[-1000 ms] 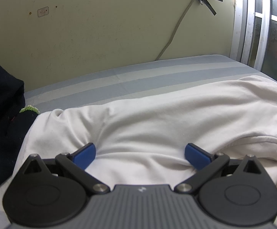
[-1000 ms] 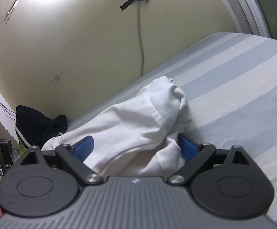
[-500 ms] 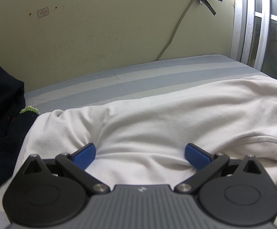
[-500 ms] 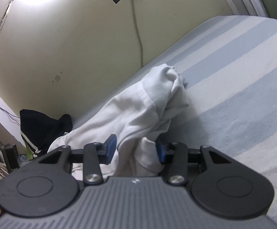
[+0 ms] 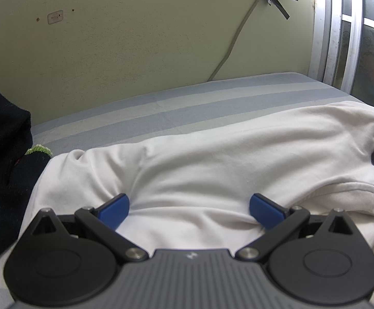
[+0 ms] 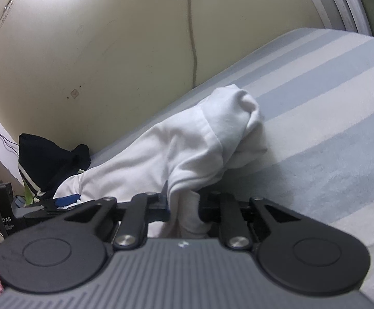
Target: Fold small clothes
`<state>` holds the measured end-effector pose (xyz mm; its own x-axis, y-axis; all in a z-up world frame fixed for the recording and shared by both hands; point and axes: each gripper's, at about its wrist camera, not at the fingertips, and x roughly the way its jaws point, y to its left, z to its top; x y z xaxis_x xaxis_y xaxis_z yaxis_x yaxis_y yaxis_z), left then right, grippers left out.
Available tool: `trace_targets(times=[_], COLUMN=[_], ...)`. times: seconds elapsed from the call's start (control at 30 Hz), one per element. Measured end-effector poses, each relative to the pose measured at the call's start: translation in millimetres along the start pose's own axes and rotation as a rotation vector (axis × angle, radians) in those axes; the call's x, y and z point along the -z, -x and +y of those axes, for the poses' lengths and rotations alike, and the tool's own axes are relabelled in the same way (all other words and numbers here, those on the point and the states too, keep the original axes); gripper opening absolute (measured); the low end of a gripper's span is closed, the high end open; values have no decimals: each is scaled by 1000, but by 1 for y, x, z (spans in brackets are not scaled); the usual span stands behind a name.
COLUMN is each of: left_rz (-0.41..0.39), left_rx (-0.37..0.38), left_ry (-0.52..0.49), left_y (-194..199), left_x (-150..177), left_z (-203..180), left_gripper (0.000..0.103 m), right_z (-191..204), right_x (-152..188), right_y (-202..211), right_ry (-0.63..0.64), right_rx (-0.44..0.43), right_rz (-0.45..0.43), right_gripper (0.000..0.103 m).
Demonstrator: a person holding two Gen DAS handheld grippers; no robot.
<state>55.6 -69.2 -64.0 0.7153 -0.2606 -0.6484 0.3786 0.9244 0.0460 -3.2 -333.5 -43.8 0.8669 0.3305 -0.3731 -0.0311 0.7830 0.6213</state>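
Gripping comes first in this fold, and I judge that half of that step is done. My right gripper (image 6: 184,206) has just been closing, and its jaws now pinch a bunched edge of the white garment (image 6: 187,149) between them. My left gripper (image 5: 188,209) has its blue pads (image 5: 114,209) spread wide with the cloth lying between them, pressing on nothing that I can see, so it grips nothing yet.

I take the garment as my landmark. It lies crumpled on the striped bed sheet (image 5: 187,108), stretched between my two grippers, with the right one at its far end, where the cloth humps up. Beside its other end, near my left gripper, sits a dark heap of clothing (image 5: 1,159), touching or nearly touching the white cloth. Behind the garment stands the pale wall (image 5: 135,38), and a cable (image 5: 235,41) runs down it to the bed.

My next move, as I judge it, is to close the left pads on the cloth between them, then lift both ends together and draw the garment flat before any fold. The fabric is limp and layered, so I could catch several layers at once.

Counting: one white garment, one dark heap, two grippers, one cable.
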Motion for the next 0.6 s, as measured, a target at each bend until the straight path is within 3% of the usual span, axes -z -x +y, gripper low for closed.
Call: trace_targets(times=[0.1, 0.2, 0.3, 0.43, 0.6], left_rz=[-31, -115, -187, -263, -325], left_rx=[78, 180, 235, 188, 163], left_ry=[45, 225, 388, 434, 459], left_y=[9, 36, 64, 103, 135], left_x=[-3, -9, -8, 3, 16], left_z=[17, 56, 97, 128, 150], left_gripper=[103, 103, 103, 102, 103], right_z=[5, 27, 67, 129, 224], right_x=[-1, -8, -19, -24, 0], right_y=[1, 10, 14, -2, -66], right_ry=[-14, 24, 131, 295, 590], right_rx=[2, -35, -69, -146, -223], right_rz=[-19, -58, -69, -33, 95], right_gripper=[16, 15, 14, 14, 15])
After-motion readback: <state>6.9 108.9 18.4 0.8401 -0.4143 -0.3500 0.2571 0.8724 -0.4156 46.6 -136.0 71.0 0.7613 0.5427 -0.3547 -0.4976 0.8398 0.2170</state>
